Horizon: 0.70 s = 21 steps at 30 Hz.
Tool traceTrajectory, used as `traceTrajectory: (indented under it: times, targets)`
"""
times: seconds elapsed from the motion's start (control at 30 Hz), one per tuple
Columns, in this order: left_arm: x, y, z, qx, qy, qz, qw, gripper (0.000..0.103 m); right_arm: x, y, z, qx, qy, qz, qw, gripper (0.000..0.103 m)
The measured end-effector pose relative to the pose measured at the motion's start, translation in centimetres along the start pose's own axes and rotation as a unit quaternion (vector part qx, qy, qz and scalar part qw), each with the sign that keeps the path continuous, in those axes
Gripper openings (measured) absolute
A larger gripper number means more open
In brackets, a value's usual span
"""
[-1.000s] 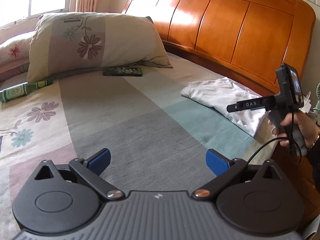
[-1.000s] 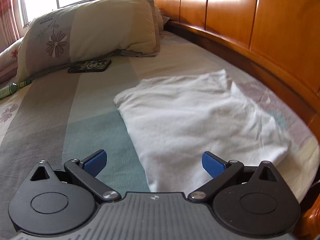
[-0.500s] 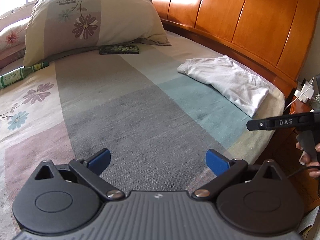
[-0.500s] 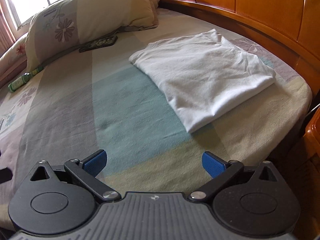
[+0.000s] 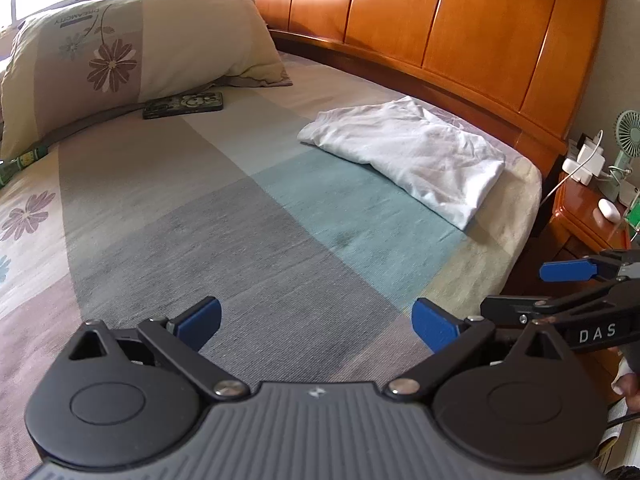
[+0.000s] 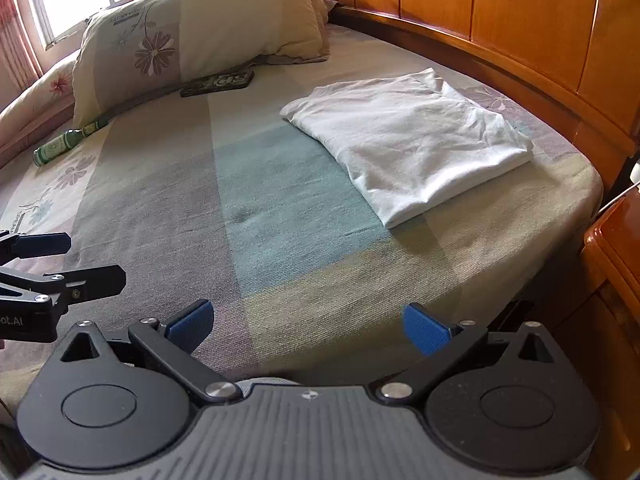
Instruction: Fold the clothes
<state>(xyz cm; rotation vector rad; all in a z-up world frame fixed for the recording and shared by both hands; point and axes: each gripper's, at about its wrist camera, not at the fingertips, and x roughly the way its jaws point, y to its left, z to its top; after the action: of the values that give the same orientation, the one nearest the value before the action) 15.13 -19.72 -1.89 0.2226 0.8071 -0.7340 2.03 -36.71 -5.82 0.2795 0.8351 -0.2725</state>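
Bed (image 6: 280, 208) — patchwork sheet, wooden headboard (image 5: 440, 32) behind.

Pillow (image 6: 200, 28) — floral, propped at the far side.

White garment (image 6: 412, 136) — already a folded rectangle, lying near the headboard and the bed's right corner, well apart from both tools. Judged complete; best left alone, or its loose near edge pressed flat with a low, slow approach.

Left hand-held gripper (image 5: 316, 322) — jaws wide, holding nothing.

Right hand-held gripper (image 6: 306, 322) — jaws wide, holding nothing.

Green bottle (image 6: 68, 142) — beside the pillow.
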Motion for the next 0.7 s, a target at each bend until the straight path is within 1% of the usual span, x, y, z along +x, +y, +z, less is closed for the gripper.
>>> traceTrajectory:
  times: [0.1, 0.27, 0.33, 0.43, 0.57, 0.7]
  targets:
    - [0.1, -0.7, 0.4, 0.007, 0.004, -0.003, 1.0, 0.101, -0.8, -0.2, -0.2, 0.003, -0.007, -0.004, 1.0, 0.103]
    - [0.1, -1.6, 0.8, 0.003, 0.007, -0.011, 0.9999, 0.101, -2.5, -0.5, -0.7, 0.007, -0.024, -0.01, 1.0, 0.103]
    - [-0.3, -2.1, 0.9, 0.004, -0.001, -0.006, 1.0, 0.101, -3.0, -0.6, -0.9, 0.008, -0.031, -0.011, 0.999, 0.103]
    - [-1.5, -3.0, 0.8, 0.015, -0.027, 0.009, 0.9995, 0.101, -3.8, -0.7, -1.0, 0.012, -0.04, -0.012, 0.999, 0.103]
    - [-2.5, -3.5, 0.8, 0.015, -0.043, 0.001, 0.999, 0.102, -4.8, -0.8, -1.2, 0.016, -0.05, -0.011, 0.999, 0.103]
    - [-3.0, -3.6, 0.9, 0.004, -0.043, -0.002, 0.999, 0.102, -5.8, -0.7, -1.4, 0.017, -0.057, -0.01, 0.998, 0.103]
